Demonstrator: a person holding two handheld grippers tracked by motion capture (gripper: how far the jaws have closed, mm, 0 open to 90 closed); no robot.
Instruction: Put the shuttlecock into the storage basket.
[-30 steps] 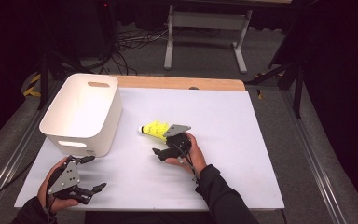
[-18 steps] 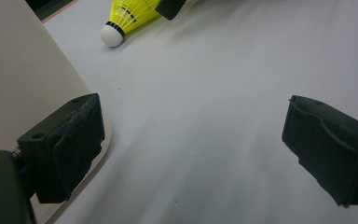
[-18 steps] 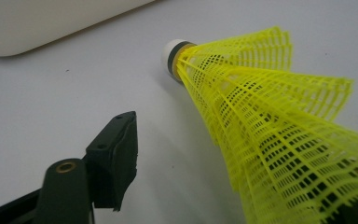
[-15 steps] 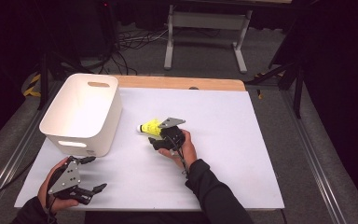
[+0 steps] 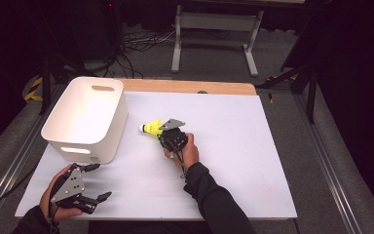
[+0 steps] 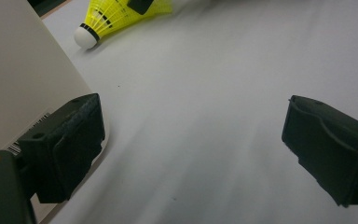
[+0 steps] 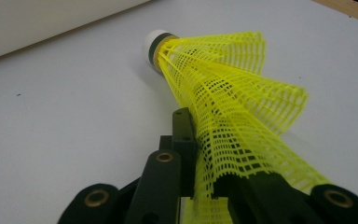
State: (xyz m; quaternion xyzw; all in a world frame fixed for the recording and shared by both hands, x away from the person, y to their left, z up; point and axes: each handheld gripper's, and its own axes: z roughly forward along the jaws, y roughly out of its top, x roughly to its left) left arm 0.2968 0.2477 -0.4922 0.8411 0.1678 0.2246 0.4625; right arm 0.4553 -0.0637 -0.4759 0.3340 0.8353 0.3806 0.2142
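Observation:
A yellow mesh shuttlecock (image 5: 151, 128) with a white cork tip lies on the white table sheet (image 5: 233, 146), just right of the white bin (image 5: 114, 127). My right gripper (image 5: 162, 133) is shut on its skirt; the jaws have just been closing, and in the right gripper view the pads pinch the crumpled yellow mesh (image 7: 223, 93) at the right gripper (image 7: 200, 156). My left gripper (image 5: 100, 181) rests near the table's front left corner, open. In the left gripper view, bare sheet lies inside the left gripper (image 6: 191, 144) and the shuttlecock (image 6: 116, 14) is far ahead.
The white bin (image 6: 23, 70) stands close on the left of my left gripper and spans the far edge of the right gripper view as a bin wall (image 7: 51, 18). A wooden table edge (image 5: 190, 87) runs along the back. Cables and a metal stand lie on the floor beyond.
My right hand has slid a little toward the far left onto the shuttlecock, and its jaws have gone from wide apart to shut on the skirt. The left hand has stayed put.

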